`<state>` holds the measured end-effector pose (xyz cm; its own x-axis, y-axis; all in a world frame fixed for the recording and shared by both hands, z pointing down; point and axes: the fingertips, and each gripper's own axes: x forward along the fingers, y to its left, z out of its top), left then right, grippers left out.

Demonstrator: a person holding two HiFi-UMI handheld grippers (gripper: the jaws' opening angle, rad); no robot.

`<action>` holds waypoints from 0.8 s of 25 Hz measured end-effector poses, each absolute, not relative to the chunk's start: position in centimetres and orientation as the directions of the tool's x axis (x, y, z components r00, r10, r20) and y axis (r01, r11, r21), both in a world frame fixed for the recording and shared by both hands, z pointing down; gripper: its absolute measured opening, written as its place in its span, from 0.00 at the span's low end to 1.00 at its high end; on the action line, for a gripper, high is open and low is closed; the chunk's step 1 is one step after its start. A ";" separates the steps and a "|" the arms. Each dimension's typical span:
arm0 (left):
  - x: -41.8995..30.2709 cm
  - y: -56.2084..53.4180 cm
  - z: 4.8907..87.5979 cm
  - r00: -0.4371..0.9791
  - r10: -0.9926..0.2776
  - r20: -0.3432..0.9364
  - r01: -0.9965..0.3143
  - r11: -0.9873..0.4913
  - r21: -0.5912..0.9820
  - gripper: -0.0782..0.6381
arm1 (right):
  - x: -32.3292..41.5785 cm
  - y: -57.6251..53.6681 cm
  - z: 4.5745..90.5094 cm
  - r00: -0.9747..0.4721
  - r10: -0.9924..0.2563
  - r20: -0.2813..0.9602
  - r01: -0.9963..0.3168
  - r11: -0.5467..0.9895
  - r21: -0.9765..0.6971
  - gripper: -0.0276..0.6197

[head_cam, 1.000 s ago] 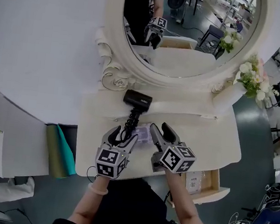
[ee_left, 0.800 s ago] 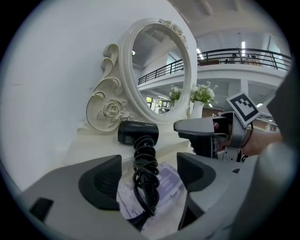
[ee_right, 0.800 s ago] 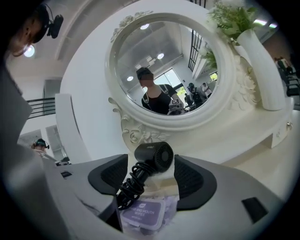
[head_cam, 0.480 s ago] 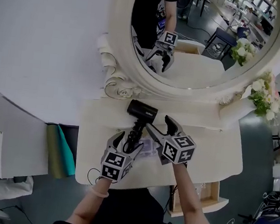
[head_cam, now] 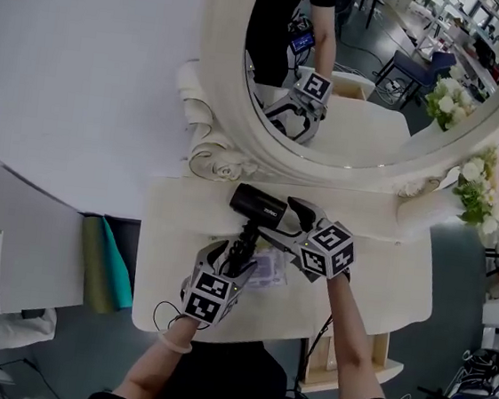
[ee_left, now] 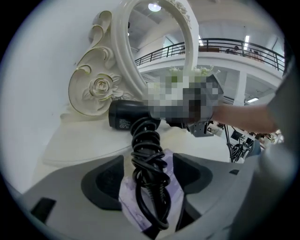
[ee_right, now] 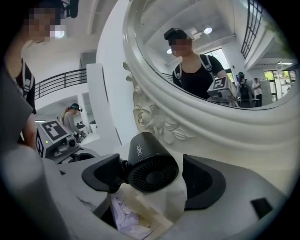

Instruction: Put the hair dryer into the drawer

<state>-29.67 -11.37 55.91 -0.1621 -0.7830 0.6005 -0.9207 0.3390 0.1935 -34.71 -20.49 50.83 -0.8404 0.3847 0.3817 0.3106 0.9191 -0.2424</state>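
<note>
At frame centre the hair dryer lies on the dressing table, where the newly arrived right gripper, jaws just opened wide, brackets its barrel and the left gripper, jaws narrowing slightly, straddles the cord-wrapped handle without pressing, so the grasp is probably next.

1. Illumination: bright, even, diffuse; a ceiling lamp glares at 12 o'clock in the left gripper view.
2. Shadows: soft and faint on the tabletop.
3. Gripper views: strong fisheye curvature, with dark corners.
4. Focus: hair dryer is sharp; near jaws are slightly soft.
</note>
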 end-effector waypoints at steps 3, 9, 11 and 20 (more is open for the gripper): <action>-29.6 -11.3 56.9 -0.158 -0.756 0.635 -0.928 0.334 0.166 0.50 | -35.0 -19.8 51.1 -0.796 0.464 0.390 0.389 0.884 -0.258 0.68; -29.7 -11.4 56.3 -0.144 -0.779 0.610 -0.929 0.319 0.189 0.48 | -35.2 -19.8 50.9 -0.799 0.464 0.383 0.406 0.885 -0.228 0.65; -29.6 -11.3 56.3 -0.137 -0.788 0.600 -0.930 0.311 0.197 0.48 | -35.1 -19.9 50.5 -0.812 0.449 0.373 0.402 0.894 -0.200 0.61; -29.1 -10.8 55.9 -0.104 -0.816 0.569 -0.948 0.253 0.190 0.46 | -34.3 -19.3 49.8 -0.833 0.412 0.369 0.383 0.911 -0.150 0.58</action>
<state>-29.12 -10.83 55.89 -0.1037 -0.8160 0.5686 -0.9485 0.2532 0.1904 -34.34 -19.33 49.76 -0.8335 0.4115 0.3687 0.3834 0.9113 -0.1503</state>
